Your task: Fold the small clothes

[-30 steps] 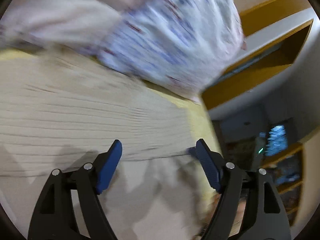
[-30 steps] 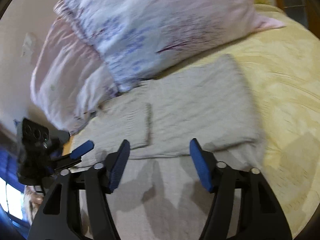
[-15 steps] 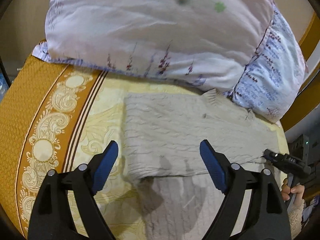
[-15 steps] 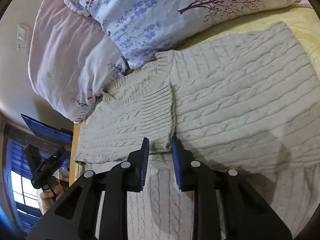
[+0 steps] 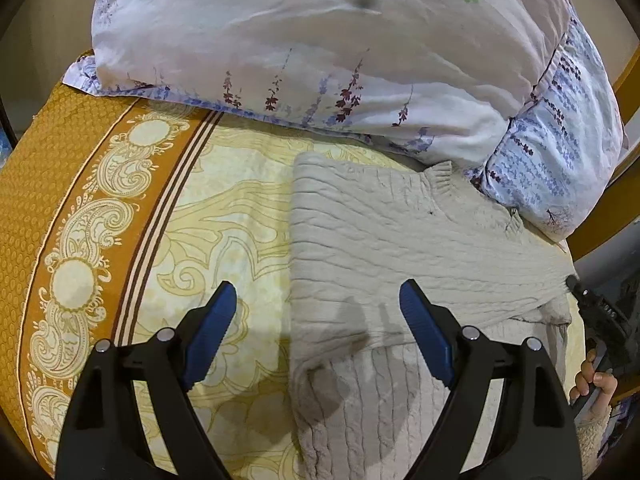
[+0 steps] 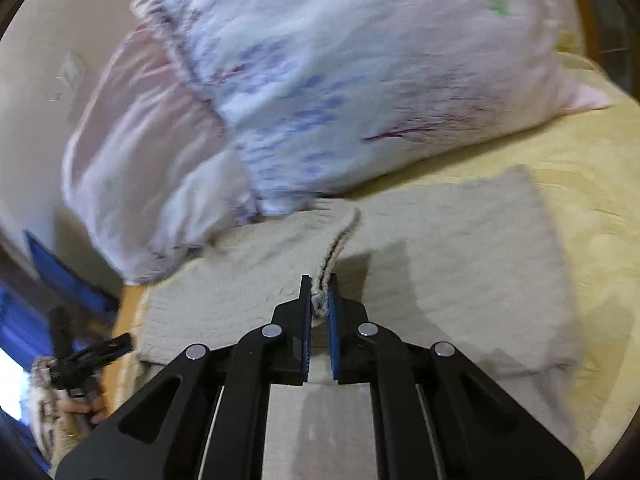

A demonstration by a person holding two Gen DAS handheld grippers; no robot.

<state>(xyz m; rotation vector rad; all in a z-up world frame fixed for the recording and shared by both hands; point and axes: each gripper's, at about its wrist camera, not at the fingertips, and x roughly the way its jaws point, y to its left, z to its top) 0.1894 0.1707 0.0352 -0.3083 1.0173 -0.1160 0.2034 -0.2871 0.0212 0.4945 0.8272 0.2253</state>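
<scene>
A cream cable-knit sweater (image 5: 384, 248) lies flat on the bed, partly folded, its collar toward the pillows. My left gripper (image 5: 316, 328) is open and empty, low over the sweater's left edge. In the right wrist view my right gripper (image 6: 319, 300) is shut on a ribbed edge of the sweater (image 6: 460, 256) and lifts that edge a little off the layer below. The right gripper also shows at the right rim of the left wrist view (image 5: 596, 312).
Two floral pillows (image 5: 360, 52) lie just behind the sweater, also in the right wrist view (image 6: 340, 92). The bedspread (image 5: 224, 208) is yellow with an orange patterned border (image 5: 52, 216) at the left. A wooden headboard (image 5: 628, 80) stands at the right.
My right gripper has closed on the sweater's ribbed edge and raised it. My left gripper stays open and has drifted slightly closer to the sweater's left edge.
</scene>
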